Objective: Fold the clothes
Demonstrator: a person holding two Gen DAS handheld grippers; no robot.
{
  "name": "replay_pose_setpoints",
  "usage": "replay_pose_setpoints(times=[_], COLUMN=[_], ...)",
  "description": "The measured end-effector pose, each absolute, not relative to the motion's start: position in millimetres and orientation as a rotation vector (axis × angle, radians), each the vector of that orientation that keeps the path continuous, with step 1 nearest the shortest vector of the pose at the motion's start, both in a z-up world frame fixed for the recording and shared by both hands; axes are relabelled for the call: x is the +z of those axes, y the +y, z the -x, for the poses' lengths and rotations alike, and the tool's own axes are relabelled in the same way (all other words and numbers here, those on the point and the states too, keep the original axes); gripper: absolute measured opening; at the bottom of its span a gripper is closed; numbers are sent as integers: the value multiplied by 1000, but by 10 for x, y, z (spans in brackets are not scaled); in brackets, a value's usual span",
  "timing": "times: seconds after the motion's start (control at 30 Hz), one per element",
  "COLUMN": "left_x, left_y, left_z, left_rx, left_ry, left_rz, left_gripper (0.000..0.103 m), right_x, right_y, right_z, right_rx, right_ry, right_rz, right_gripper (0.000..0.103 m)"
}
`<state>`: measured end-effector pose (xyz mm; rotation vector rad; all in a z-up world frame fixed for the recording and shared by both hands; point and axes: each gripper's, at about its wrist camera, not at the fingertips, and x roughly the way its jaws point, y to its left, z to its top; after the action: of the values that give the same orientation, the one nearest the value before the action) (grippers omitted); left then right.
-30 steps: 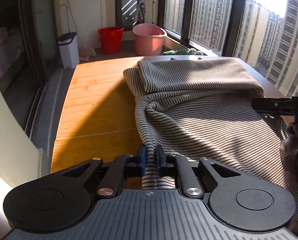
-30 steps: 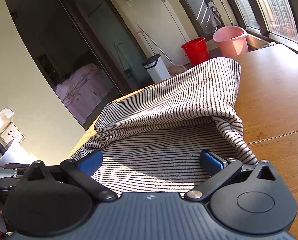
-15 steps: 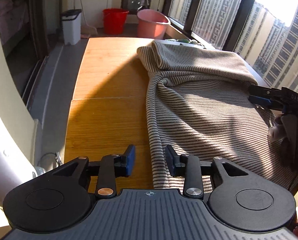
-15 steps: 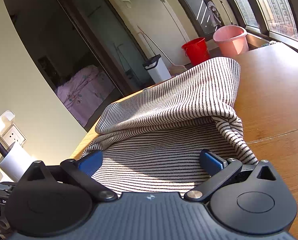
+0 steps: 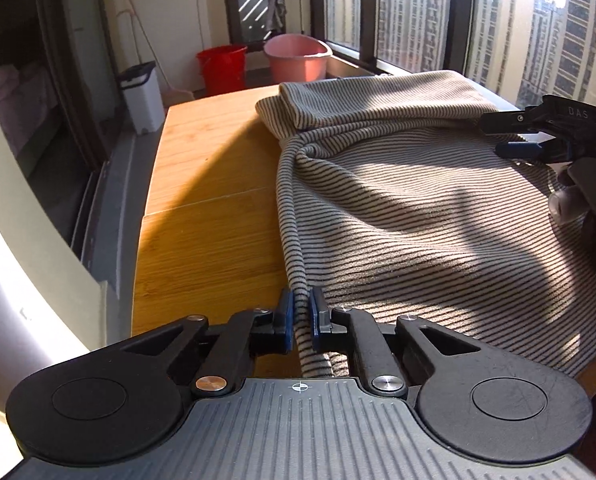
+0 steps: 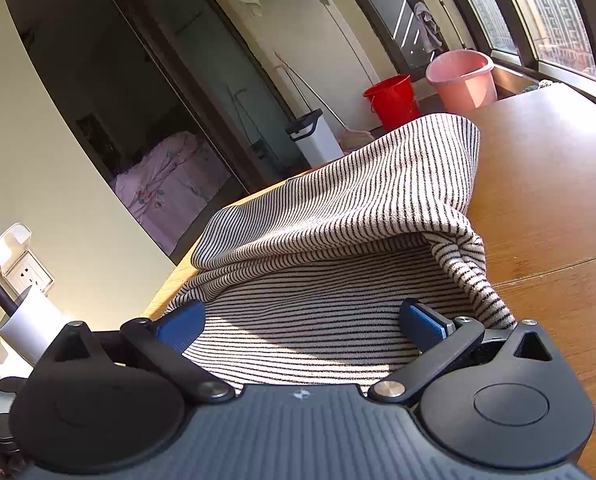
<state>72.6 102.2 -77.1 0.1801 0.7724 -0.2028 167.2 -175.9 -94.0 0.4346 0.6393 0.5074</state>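
A striped garment, cream with thin dark lines, lies on the wooden table, its far part folded back over itself. My left gripper is shut on the garment's near left edge, the cloth pinched between the blue pads. In the right wrist view the same striped garment fills the middle. My right gripper stands open above it, its blue pads spread wide, nothing pressed between them. It also shows at the right edge of the left wrist view, as the right gripper with a gloved hand behind it.
A red bucket, a pink tub and a white bin stand on the floor beyond the table's far end. Windows run along the right side. A wall socket and a doorway to a bedroom lie to the left.
My left gripper let go of the garment's edge, opened, shifted along that edge, and has shut on it again. The right gripper stayed open and still.
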Motion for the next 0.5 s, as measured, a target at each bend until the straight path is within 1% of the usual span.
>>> replay_pose_setpoints(times=[0.1, 0.2, 0.27, 0.3, 0.37, 0.43, 0.47, 0.5], left_x=[-738, -522, -324, -267, -187, -187, -212, -261], left_y=[1030, 1105, 1147, 1121, 1040, 899, 833, 777], left_z=[-709, -783, -890, -954, -1138, -1395, -1531, -1680], left_rx=[-210, -241, -284, -302, -343, -384, -392, -398], left_ry=[760, 714, 661, 640, 599, 571, 569, 579], left_rz=[-208, -98, 20, 61, 142, 210, 242, 276], left_gripper=[10, 12, 28, 42, 49, 53, 56, 57], right_x=[-935, -913, -887, -874, -851, -823, -811, -797], right_y=[-1752, -1719, -1663, -1636, -1583, -1516, -1493, -1500], right_z=[-1683, -1690, -1703, -1712, -1725, -1715, -1703, -1681], right_rx=[507, 512, 515, 514, 512, 511, 512, 524], right_ry=[642, 658, 677, 689, 707, 731, 741, 752], right_rz=[-430, -397, -353, -331, -285, -232, -216, -219], right_gripper=[103, 103, 103, 103, 103, 103, 103, 103])
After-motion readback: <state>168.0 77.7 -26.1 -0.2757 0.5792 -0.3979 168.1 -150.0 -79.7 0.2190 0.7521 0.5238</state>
